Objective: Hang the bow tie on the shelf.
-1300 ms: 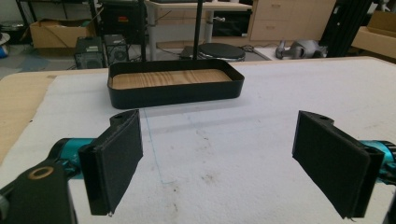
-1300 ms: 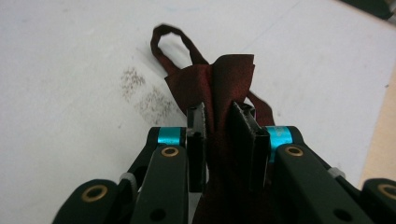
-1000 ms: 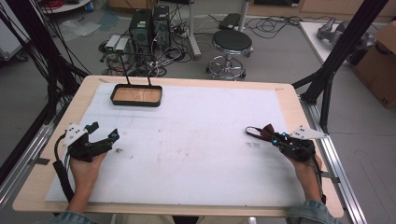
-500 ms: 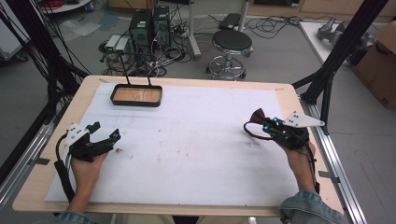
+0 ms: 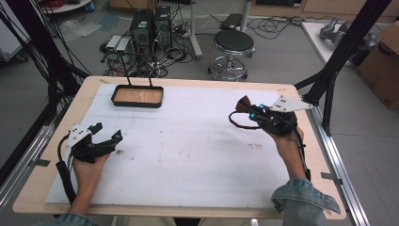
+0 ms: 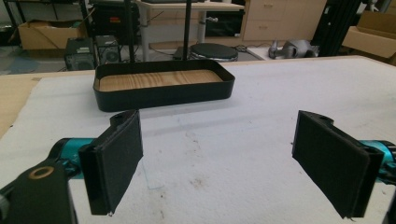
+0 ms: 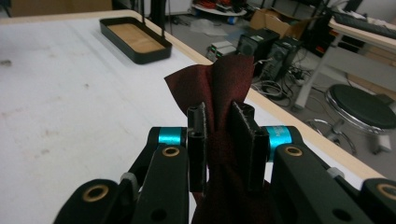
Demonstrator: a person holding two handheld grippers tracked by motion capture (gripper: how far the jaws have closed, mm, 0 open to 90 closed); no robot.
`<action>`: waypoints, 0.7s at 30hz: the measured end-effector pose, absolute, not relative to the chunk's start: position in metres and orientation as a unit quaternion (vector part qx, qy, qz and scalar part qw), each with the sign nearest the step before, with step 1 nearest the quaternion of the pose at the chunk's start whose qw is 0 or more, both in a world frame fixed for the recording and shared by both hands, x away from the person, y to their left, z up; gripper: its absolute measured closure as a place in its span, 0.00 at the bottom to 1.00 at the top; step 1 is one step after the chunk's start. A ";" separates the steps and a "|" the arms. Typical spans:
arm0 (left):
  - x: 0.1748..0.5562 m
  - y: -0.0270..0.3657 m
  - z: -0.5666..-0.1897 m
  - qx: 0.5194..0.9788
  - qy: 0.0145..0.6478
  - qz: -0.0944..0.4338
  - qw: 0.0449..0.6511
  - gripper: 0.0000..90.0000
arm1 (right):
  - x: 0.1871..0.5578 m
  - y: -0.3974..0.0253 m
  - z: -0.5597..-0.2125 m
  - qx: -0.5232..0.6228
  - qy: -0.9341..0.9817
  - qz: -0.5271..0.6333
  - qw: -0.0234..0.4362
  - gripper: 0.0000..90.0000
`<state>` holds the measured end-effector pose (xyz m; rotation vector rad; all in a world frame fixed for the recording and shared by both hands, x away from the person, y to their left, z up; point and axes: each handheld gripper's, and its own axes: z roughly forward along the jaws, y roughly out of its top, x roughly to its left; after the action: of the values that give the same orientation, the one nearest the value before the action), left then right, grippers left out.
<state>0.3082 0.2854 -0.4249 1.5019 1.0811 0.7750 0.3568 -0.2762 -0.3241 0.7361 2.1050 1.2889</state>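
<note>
Right hand-held gripper (image 7: pixel 219 140) clamps a bunched dark-red cloth (image 7: pixel 219 84), lifted off the counter (image 5: pixel 197 141), probably bound for the far-left black wood-floored tray (image 5: pixel 137 96). Left hand-held gripper (image 6: pixel 224 163) gapes wide, empty.

Overhead camera plus claw-mounted close-ups; shared tray (image 5: pixel 138 96)

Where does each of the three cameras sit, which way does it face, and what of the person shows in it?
High view: above the person's side, facing forward and down on the white-covered wooden table; both forearms and claws show.
Left gripper view: rides the left claw, facing the black wood-floored tray; its two open black jaws show.
Right gripper view: rides the right claw, facing along the table toward its edge; its jaws pinch a dark red cloth.
Shared: all three show the tray.
</note>
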 end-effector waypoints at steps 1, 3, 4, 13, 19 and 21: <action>0.308 0.285 -0.425 0.630 0.455 0.325 0.539 0.18 | 0.358 -0.273 -0.322 0.273 0.786 0.483 0.274 0.85; 0.308 0.285 -0.425 0.630 0.454 0.325 0.539 0.18 | 0.362 -0.264 -0.317 0.269 0.785 0.488 0.270 0.85; 0.309 0.285 -0.425 0.632 0.453 0.325 0.539 0.18 | 0.365 -0.259 -0.315 0.265 0.785 0.491 0.268 0.85; 0.310 0.285 -0.426 0.632 0.451 0.321 0.543 0.18 | 0.395 -0.210 -0.306 0.239 0.795 0.498 0.251 0.85; 0.312 0.285 -0.427 0.632 0.451 0.318 0.545 0.18 | 0.413 -0.176 -0.304 0.226 0.799 0.506 0.234 0.85; 0.312 0.285 -0.427 0.631 0.450 0.317 0.547 0.18 | 0.419 -0.167 -0.304 0.219 0.797 0.516 0.227 0.85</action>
<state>0.3124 0.2848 -0.4270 1.4969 1.0663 0.7505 0.4191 -0.1666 -0.3041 0.6034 2.1952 1.4216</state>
